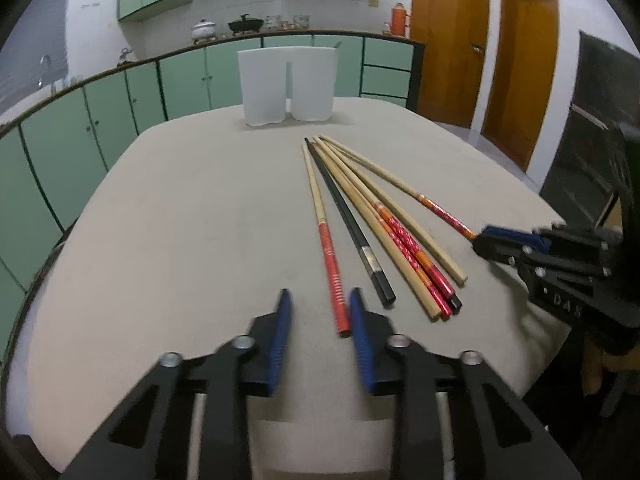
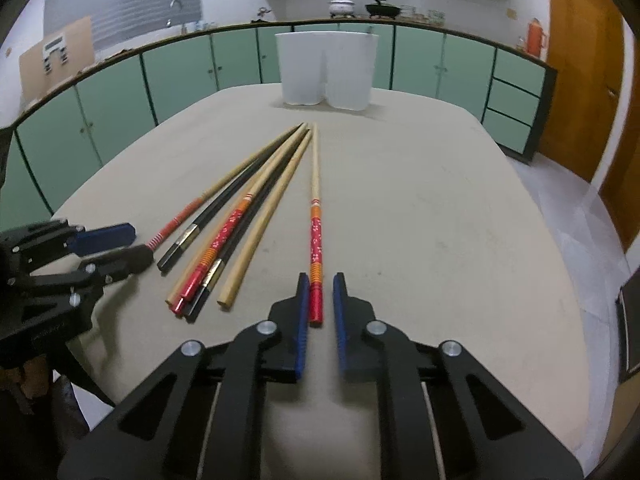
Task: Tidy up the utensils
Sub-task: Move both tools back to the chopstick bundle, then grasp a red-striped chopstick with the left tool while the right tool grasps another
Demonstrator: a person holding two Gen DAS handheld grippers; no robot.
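Observation:
Several chopsticks (image 1: 384, 232) fan out on the beige table (image 1: 180, 220), tips toward a white two-cup holder (image 1: 286, 84) at the far edge. My left gripper (image 1: 320, 294) is open. The butt of a red-striped chopstick (image 1: 330, 264) lies between its blue pads (image 1: 280, 340), close to the right one, with a wide gap on the left. My right gripper (image 2: 321, 276) is shut on the butt of a red flowered chopstick (image 2: 315, 236), which lies apart from the pile (image 2: 236, 216). Each gripper also shows in the other's view: right gripper (image 1: 478, 240), left gripper (image 2: 140, 244).
Green cabinets (image 2: 180, 68) run along a curved counter behind the table, with pots on top. Wooden doors (image 1: 448, 40) stand at the right. A dark object (image 2: 628, 320) sits off the table's right edge. The near table edge is just under both grippers.

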